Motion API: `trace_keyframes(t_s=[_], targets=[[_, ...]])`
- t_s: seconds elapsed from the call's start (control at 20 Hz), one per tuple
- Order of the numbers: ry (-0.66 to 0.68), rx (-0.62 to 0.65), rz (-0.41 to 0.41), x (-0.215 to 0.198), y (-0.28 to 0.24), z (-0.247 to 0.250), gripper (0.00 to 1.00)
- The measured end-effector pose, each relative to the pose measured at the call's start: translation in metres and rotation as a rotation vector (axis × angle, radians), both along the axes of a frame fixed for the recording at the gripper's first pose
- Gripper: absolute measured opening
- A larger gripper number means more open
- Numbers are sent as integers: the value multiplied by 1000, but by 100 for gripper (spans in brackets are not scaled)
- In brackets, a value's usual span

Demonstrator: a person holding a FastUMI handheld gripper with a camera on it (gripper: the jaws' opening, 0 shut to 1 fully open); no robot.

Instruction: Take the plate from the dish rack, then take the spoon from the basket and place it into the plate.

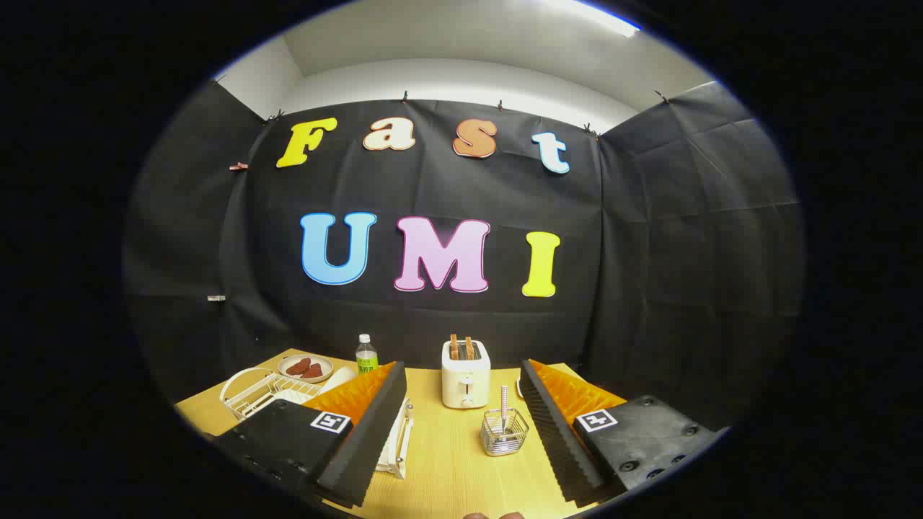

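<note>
A pale wooden surface point(447, 461) ran forward under the gripper point(461, 404) to the black cloth wall of the booth, with a white ceiling and a strip light above. The jaws stood wide apart and held nothing.

The plate point(339, 378) was hard to make out — a white curved edge showed just past the tip of the left finger, apparently standing in the white wire dish rack point(252, 393), most of which lay to the left of that finger and partly behind it. So the first thing to be taken lay ahead and off to the left of the jaws, not between them; in my judgement the gripper needed to swing left and line up with the plate's rim before closing. I could not tell from this view how the plate leaned in the rack.

The spoon point(503, 404) stood upright, its handle pointing up, in a small wire basket point(505, 432) on the surface between the fingers, nearer the right one. It was untouched, and the task had not visibly begun.

Further out, a white toaster point(465, 378) with two slices in its slots stood beyond the basket. A green bottle point(366, 355) and a small dish of reddish food point(306, 368) sat at the far left, behind the rack — well clear of the coming move.
</note>
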State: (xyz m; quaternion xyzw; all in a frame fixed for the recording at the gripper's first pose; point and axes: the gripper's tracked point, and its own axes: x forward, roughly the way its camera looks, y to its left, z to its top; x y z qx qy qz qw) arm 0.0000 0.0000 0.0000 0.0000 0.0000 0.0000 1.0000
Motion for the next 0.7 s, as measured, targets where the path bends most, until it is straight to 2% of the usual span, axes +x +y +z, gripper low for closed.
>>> trace_keyframes(t_s=[0.7], targets=[[38,5,14,2,5,-15,98]])
